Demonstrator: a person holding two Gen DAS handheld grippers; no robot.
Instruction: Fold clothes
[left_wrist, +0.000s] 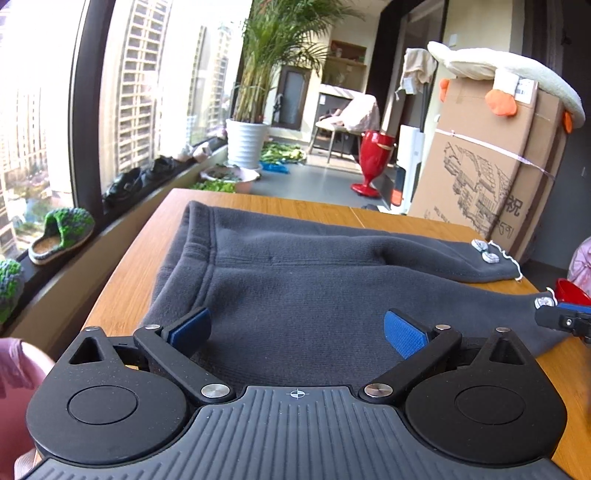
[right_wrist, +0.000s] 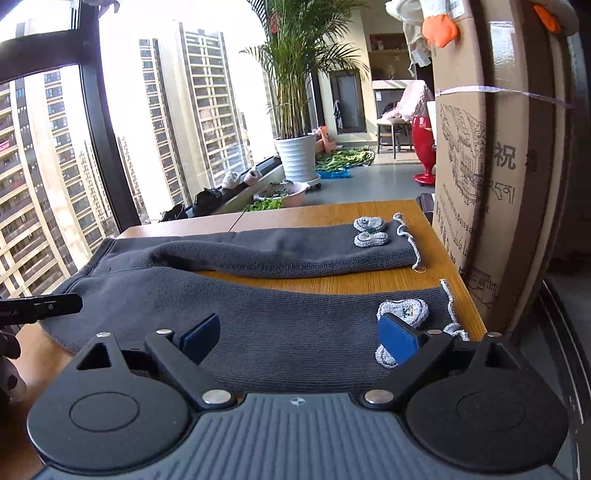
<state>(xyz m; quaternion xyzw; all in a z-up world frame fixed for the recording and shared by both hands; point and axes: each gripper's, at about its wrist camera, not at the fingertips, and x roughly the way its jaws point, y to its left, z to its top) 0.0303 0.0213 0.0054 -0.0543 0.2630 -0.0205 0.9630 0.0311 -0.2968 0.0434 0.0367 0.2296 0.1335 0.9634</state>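
Dark grey fleece trousers (left_wrist: 295, 280) lie flat on the wooden table (left_wrist: 258, 201), waistband to the left, both legs running right. Each cuff carries a pale knitted bow (right_wrist: 365, 230) and a white drawstring. My left gripper (left_wrist: 297, 332) hovers open over the waist end, its blue pads wide apart with only cloth below them. My right gripper (right_wrist: 299, 338) stands open over the near leg (right_wrist: 258, 317) by its cuff, the right pad just in front of the near bow (right_wrist: 404, 310). The right gripper's tip shows at the edge (left_wrist: 565, 319) of the left wrist view.
A tall cardboard box (right_wrist: 491, 155) stands against the table's right side. A window sill with slippers (left_wrist: 61, 236) and shoes runs along the left. Beyond the table are a potted palm (left_wrist: 247, 140), a red vase (left_wrist: 373, 158) and a chair. A red object (left_wrist: 569, 291) sits at the table's right corner.
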